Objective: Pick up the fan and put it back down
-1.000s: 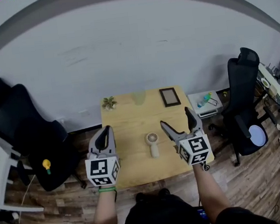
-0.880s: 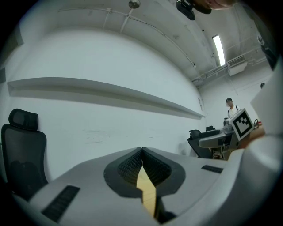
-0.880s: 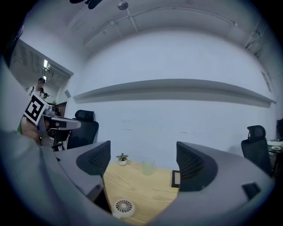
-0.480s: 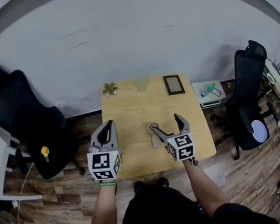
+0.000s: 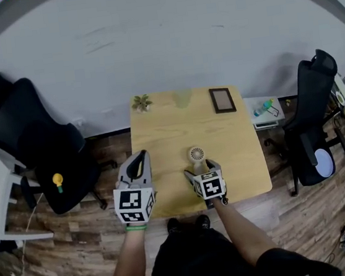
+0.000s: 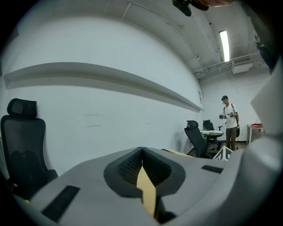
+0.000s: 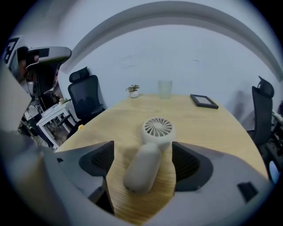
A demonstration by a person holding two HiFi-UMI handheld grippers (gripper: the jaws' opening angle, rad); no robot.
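Observation:
A small white hand-held fan (image 5: pixel 196 155) lies flat on the wooden table (image 5: pixel 160 136), round head away from me, handle toward me. My right gripper (image 5: pixel 199 169) tilts down over the handle. In the right gripper view, the fan's handle (image 7: pixel 142 167) lies between the two fingers with a gap on each side, and the fan's head (image 7: pixel 158 128) sits just beyond them. The jaws are closing and the pads do not touch the handle. My left gripper (image 5: pixel 139 158) hovers at the table's left edge, shut with nothing in it; its fingertips (image 6: pixel 142 152) meet.
At the table's far edge stand a small plant (image 5: pixel 142 102), a clear cup (image 5: pixel 182 97) and a dark picture frame (image 5: pixel 222 99). Black office chairs (image 5: pixel 26 140) (image 5: pixel 311 123) flank the table. A low side table (image 5: pixel 266 109) holds a bottle. A person (image 6: pixel 228 121) stands far right.
My right gripper has dropped down and toward me, tilting onto the fan's handle, which now lies between its jaws. The left gripper has sunk a little.

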